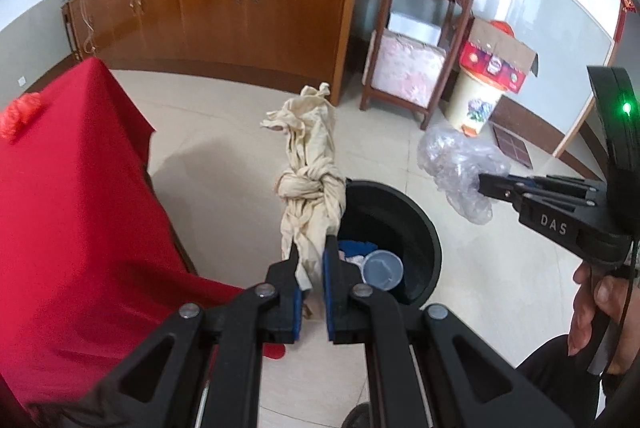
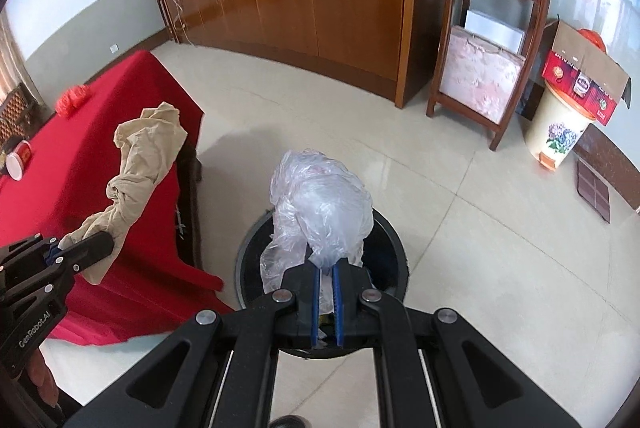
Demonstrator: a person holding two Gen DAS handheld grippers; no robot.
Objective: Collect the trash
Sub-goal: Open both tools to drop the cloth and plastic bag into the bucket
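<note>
Currently both grippers carry a load above the black bin (image 1: 420, 228), which stands on the floor just ahead of and below the fingertips.

Left gripper (image 1: 310, 268): the jaws are narrow and clamped on the lower end of a knotted beige cloth (image 1: 310, 184). The cloth stands up and away from the pads, its knot well ahead of them and its loose end farther still. In the left wrist view the bin mouth lies just to the right of the cloth, with a clear plastic cup (image 1: 382, 270) and blue scraps already inside.

Right gripper (image 2: 326, 268): the jaws are nearly closed, pinching the gathered neck of a crumpled clear plastic bag (image 2: 320, 196). The bag balloons ahead of the fingertips, directly over the bin opening.

Risks from this position:

- Cloth overhang. The cloth is long and is held at one end only. If it is released while its free end lies beyond the rim, it is likely to drape over the edge or slide to the floor.
- Snagging. The red tablecloth (image 1: 80, 188) hangs close on the left gripper's left side. A swing that way could catch the beige cloth on it.
- Bag drift. The bag looks light and full of air, so a release from above may let it float sideways or settle on the rim.
- Collision. The two grippers work over one small opening; converging paths could knock them together.
</note>
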